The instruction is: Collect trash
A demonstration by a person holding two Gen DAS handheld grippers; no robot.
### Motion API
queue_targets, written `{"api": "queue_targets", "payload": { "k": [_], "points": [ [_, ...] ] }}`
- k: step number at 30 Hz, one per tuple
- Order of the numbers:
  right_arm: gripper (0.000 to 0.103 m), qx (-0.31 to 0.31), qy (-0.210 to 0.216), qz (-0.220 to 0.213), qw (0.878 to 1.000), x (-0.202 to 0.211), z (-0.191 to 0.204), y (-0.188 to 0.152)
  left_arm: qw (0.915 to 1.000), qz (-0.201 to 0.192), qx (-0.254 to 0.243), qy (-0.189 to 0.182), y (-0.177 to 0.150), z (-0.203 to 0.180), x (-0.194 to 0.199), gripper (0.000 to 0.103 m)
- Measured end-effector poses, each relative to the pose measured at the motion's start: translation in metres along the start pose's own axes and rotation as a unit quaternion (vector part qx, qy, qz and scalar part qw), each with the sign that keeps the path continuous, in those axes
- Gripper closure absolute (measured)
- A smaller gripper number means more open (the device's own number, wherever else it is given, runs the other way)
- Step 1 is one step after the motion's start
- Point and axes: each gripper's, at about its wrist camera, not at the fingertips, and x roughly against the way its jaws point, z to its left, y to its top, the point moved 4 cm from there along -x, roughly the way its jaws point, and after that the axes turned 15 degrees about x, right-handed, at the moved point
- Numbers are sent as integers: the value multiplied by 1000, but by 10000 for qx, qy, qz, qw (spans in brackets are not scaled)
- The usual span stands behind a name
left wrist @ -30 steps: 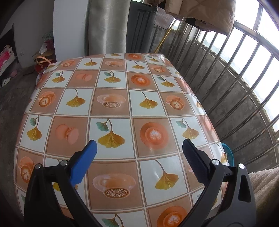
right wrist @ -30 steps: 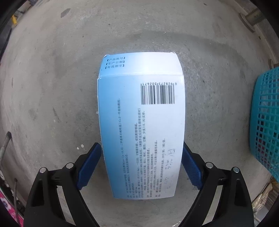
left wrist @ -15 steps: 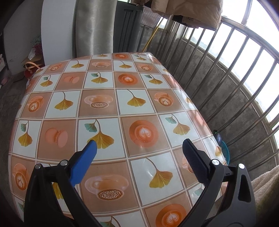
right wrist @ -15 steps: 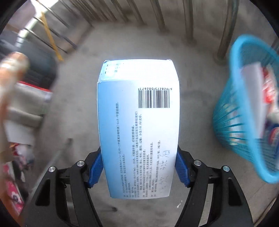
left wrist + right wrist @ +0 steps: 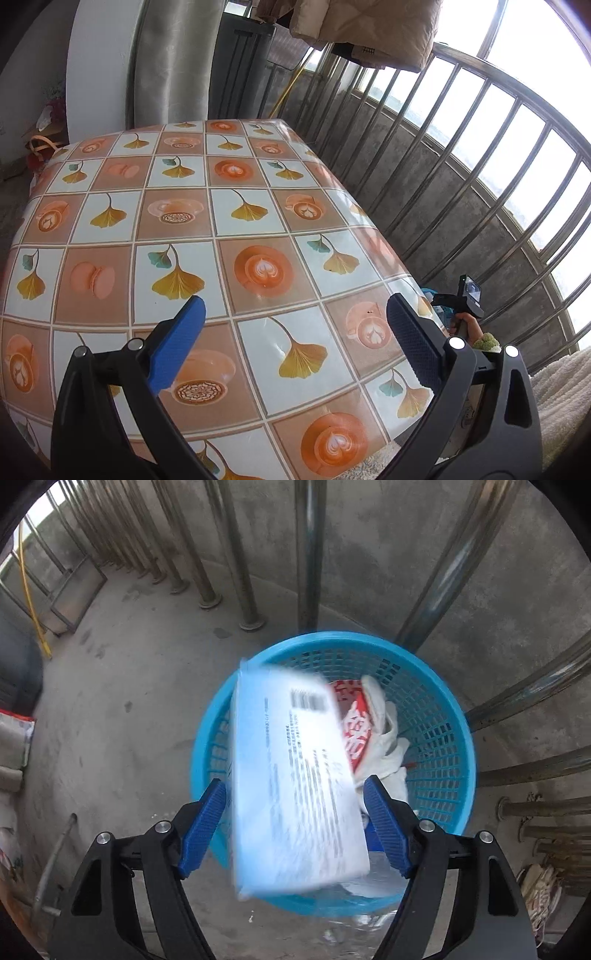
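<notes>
Blue-white carton (image 5: 295, 786) loose between opening right gripper (image 5: 295, 823) jaws, over basket.
Blurred, tilted, gaps on both sides to the blue pads (image 5: 201, 827); directly below and ahead, cyan mesh basket (image 5: 448, 720) with a red-white wrapper (image 5: 352, 720) and white cloth (image 5: 388, 746) inside. Left gripper (image 5: 295, 349) wide open, nothing between, above patterned tablecloth (image 5: 184, 221); railing (image 5: 480, 155) to its right.

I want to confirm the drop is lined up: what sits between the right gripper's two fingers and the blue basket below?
In the right wrist view, the blurred white-and-blue box sits between the opening right gripper pads, above the blue basket.
</notes>
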Motion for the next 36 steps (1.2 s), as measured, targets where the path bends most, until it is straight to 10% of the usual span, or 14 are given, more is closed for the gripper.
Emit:
{"api": "queue_targets", "payload": {
  "k": [12,23,29,36],
  "points": [
    [24,489,787,-1762,9800,179,21,-52,9971,-673,-325,-129,-16,-11,56,9],
    [6,2167,2186,-3890,8683,407,136,-189,9804,-1228,394,1489,-38,-7,93,9],
    [6,2810,2235,-3538,8637,426,207,-262,9479,-1718,191,2676,-55,-8,108,9],
    [6,3789,1555,-2784,8688,404,253,-316,9545,-515,421,2908,-94,8,76,9]
  ]
}}
